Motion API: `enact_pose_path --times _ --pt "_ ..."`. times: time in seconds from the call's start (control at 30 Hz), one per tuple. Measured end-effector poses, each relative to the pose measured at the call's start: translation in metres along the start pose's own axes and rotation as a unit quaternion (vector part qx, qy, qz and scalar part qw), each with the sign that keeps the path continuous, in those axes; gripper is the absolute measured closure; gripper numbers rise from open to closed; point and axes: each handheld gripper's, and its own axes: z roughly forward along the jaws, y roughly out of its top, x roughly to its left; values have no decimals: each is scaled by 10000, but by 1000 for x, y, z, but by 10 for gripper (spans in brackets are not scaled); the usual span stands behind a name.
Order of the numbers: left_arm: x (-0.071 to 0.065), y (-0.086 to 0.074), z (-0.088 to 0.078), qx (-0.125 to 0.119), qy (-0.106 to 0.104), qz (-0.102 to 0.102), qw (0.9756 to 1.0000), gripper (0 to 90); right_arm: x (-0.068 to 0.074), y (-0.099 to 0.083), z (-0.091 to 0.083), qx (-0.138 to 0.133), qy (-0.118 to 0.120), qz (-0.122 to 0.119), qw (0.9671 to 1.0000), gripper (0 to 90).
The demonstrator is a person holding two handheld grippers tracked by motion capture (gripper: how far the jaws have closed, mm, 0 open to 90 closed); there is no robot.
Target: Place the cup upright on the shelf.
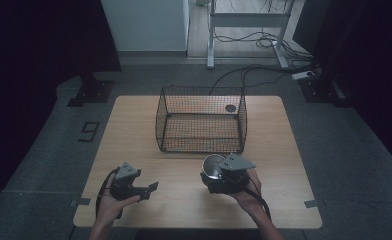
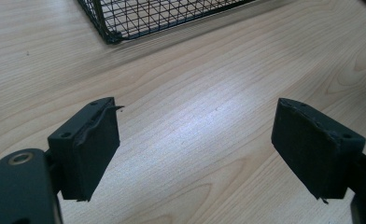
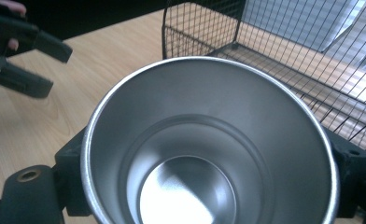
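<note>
The right gripper (image 1: pixel 215 176) clamped the steel cup (image 3: pixel 209 144) between its fingers near the basket (image 1: pixel 202 120); placing it inside remained. The left gripper (image 1: pixel 149 189) hung wide, empty.

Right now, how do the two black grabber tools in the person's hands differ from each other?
The right gripper is shut on a steel cup, its jaws pressed to the cup's sides; the left gripper holds nothing, jaws wide apart over bare table. The right gripper sits nearer the wire basket; the left gripper sits farther from it. Both are black, hand-held and topped by a grey plate.
</note>
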Motion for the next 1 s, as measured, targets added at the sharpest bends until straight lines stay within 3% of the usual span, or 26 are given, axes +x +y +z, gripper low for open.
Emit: enact_pose_path --times 0.33,1.0 --pt "-1 0 1 22 1 11 10000 155 -13 21 -4 -103 -15 55 9999 146" --pt "-1 0 2 38 -22 17 10000 155 -38 59 7 -159 -70 155 9997 147"
